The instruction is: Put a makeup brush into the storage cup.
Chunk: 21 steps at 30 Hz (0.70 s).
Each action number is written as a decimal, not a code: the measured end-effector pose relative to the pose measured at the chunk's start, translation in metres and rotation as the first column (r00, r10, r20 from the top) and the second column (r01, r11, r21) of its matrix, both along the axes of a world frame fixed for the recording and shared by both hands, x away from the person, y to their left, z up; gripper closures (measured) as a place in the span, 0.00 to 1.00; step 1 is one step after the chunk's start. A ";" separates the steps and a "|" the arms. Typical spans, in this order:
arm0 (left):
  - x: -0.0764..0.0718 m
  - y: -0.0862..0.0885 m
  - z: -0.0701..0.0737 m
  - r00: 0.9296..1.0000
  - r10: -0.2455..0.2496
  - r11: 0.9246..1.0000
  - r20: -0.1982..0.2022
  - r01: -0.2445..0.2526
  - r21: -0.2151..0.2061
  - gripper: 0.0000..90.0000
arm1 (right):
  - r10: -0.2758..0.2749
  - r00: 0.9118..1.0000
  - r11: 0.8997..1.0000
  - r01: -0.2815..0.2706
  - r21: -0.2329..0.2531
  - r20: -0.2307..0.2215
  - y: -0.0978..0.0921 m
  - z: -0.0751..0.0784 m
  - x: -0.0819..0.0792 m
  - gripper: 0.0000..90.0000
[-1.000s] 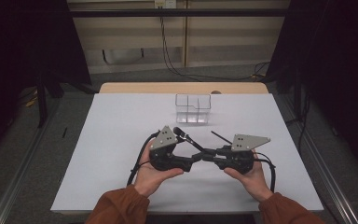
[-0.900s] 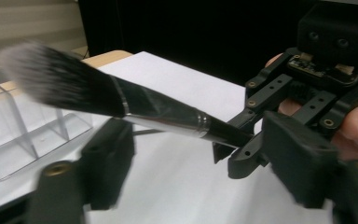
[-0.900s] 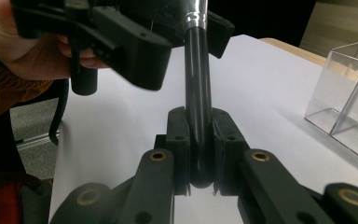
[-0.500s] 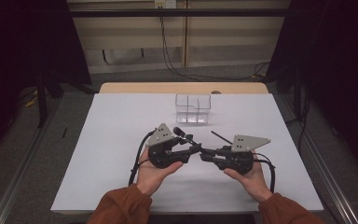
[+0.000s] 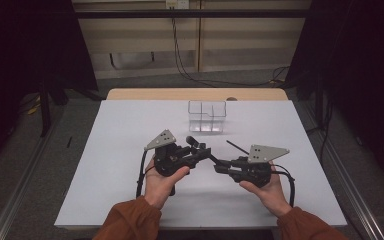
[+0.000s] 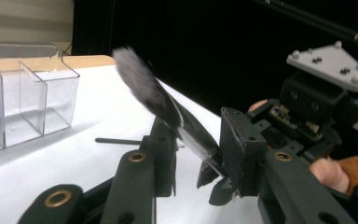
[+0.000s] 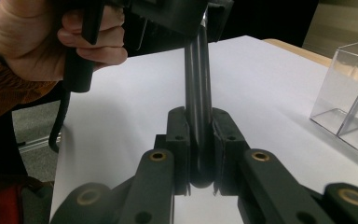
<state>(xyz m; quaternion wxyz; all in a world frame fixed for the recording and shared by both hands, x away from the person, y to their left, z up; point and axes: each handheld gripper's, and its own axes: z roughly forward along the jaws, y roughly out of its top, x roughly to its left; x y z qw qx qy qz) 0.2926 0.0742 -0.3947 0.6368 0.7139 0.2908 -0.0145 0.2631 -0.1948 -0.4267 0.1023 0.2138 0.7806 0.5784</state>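
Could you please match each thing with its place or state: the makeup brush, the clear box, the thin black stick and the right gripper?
Things:
1. makeup brush
2. clear box
3. thin black stick
4. right gripper

Places or states:
a. lies flat, between the box and the grippers
b. shut on a dark handle
c. stands toward the far side of the table
d. held up in the air, with its grey bristles uppermost

Pairs: 1-d, 2-c, 3-a, 4-b
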 end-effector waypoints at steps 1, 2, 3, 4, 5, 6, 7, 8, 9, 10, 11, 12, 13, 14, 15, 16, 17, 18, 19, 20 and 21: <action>0.000 0.000 0.000 1.000 -0.002 1.000 -0.006 0.002 -0.006 0.77 | 0.000 1.000 1.000 0.000 -0.001 -0.001 0.000 -0.001 0.000 0.89; 0.000 0.001 0.001 1.000 -0.004 1.000 -0.009 0.004 -0.010 0.79 | 0.006 1.000 1.000 -0.006 -0.002 -0.005 0.001 -0.001 0.000 0.89; 0.000 0.001 0.001 1.000 -0.010 1.000 -0.006 0.010 -0.010 0.80 | 0.010 1.000 1.000 -0.010 -0.003 -0.008 0.002 -0.002 0.000 0.89; -0.001 0.001 0.002 1.000 -0.015 1.000 -0.004 0.015 -0.010 0.80 | 0.012 1.000 1.000 -0.012 -0.003 -0.007 0.003 -0.003 0.000 0.89; -0.001 0.001 0.002 1.000 -0.018 1.000 -0.005 0.018 -0.011 0.81 | 0.015 1.000 1.000 -0.015 -0.004 -0.007 0.003 -0.003 0.000 0.89; -0.002 0.001 0.002 1.000 -0.025 1.000 -0.004 0.024 -0.013 0.82 | 0.016 1.000 1.000 -0.016 -0.005 -0.007 0.003 -0.003 0.000 0.89; -0.003 0.000 0.003 1.000 -0.029 1.000 -0.001 0.029 -0.011 0.83 | 0.018 1.000 1.000 -0.018 -0.003 -0.010 0.003 -0.003 0.000 0.89; -0.004 0.000 0.003 1.000 -0.031 0.999 0.003 0.031 -0.011 0.83 | 0.021 1.000 1.000 -0.021 -0.001 -0.013 0.004 -0.004 0.000 0.88; -0.004 -0.001 0.003 0.999 -0.036 0.999 0.007 0.036 -0.008 0.84 | 0.022 1.000 1.000 -0.022 0.001 -0.017 0.004 -0.004 0.000 0.88; -0.005 -0.001 0.004 0.999 -0.040 0.999 0.011 0.040 -0.010 0.84 | 0.021 1.000 1.000 -0.021 0.001 -0.018 0.004 -0.005 0.000 0.88; -0.006 -0.002 0.005 0.999 -0.043 0.999 0.015 0.043 -0.012 0.85 | 0.023 1.000 1.000 -0.023 0.003 -0.020 0.004 -0.005 0.000 0.87; -0.007 -0.002 0.006 0.999 -0.050 0.999 0.016 0.051 -0.012 0.86 | 0.023 0.999 1.000 -0.023 0.010 -0.022 0.004 -0.005 0.001 0.86; -0.007 -0.003 0.007 0.998 -0.055 0.998 0.019 0.055 -0.013 0.87 | 0.021 0.999 1.000 -0.021 0.012 -0.025 0.004 -0.006 0.001 0.86; -0.008 -0.004 0.008 0.998 -0.059 0.998 0.023 0.059 -0.015 0.87 | 0.024 0.999 1.000 -0.024 0.012 -0.031 0.003 -0.005 0.001 0.86; -0.009 -0.005 0.008 0.997 -0.068 0.998 0.028 0.068 -0.013 0.88 | 0.020 0.999 1.000 -0.020 0.013 -0.032 0.003 -0.005 0.001 0.84; -0.010 -0.006 0.009 0.997 -0.068 0.998 0.034 0.069 -0.008 0.88 | 0.020 0.999 1.000 -0.019 0.021 -0.035 0.003 -0.005 0.002 0.82; -0.010 -0.006 0.009 0.997 -0.070 0.998 0.041 0.070 -0.003 0.88 | 0.020 0.999 1.000 -0.019 0.023 -0.042 0.002 -0.005 0.002 0.81; -0.009 -0.006 0.009 0.997 -0.074 0.997 0.036 0.074 -0.005 0.88 | 0.018 0.999 1.000 -0.017 0.020 -0.039 0.002 -0.005 0.002 0.79; -0.009 -0.006 0.008 0.997 -0.071 0.997 0.037 0.071 -0.001 0.88 | 0.019 0.999 1.000 -0.018 0.020 -0.039 0.002 -0.005 0.002 0.76; -0.008 -0.005 0.008 0.997 -0.069 0.998 0.036 0.069 -0.001 0.88 | 0.018 0.999 1.000 -0.017 0.023 -0.041 0.002 -0.005 0.002 0.72; -0.008 -0.005 0.008 0.997 -0.073 0.997 0.036 0.073 0.000 0.88 | 0.012 0.999 1.000 -0.011 0.023 -0.040 0.002 -0.005 0.002 0.68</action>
